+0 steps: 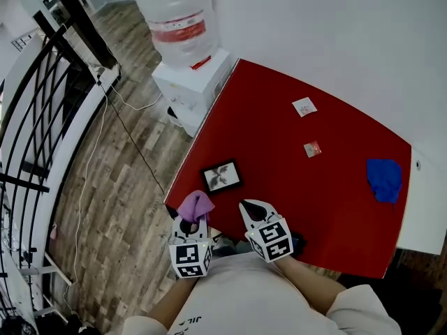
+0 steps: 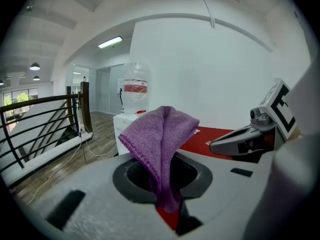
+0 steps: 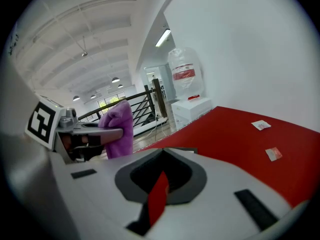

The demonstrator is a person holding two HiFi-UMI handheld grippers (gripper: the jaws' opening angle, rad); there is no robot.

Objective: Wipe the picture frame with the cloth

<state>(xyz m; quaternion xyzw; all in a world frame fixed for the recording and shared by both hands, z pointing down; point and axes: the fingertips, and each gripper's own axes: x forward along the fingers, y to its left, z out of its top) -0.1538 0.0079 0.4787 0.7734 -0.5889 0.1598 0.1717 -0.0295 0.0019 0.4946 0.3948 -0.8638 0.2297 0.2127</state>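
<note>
A small black picture frame lies flat on the red table near its front left corner. My left gripper is just in front of the frame at the table edge and is shut on a purple cloth. In the left gripper view the cloth stands up out of the shut left gripper. My right gripper is beside it, to the right of the frame, its jaws together with nothing between them. In the right gripper view the cloth hangs at the left.
A blue cloth lies at the table's right edge. Two small cards lie further back. A water dispenser stands past the far left corner. A black railing and a floor cable are at the left.
</note>
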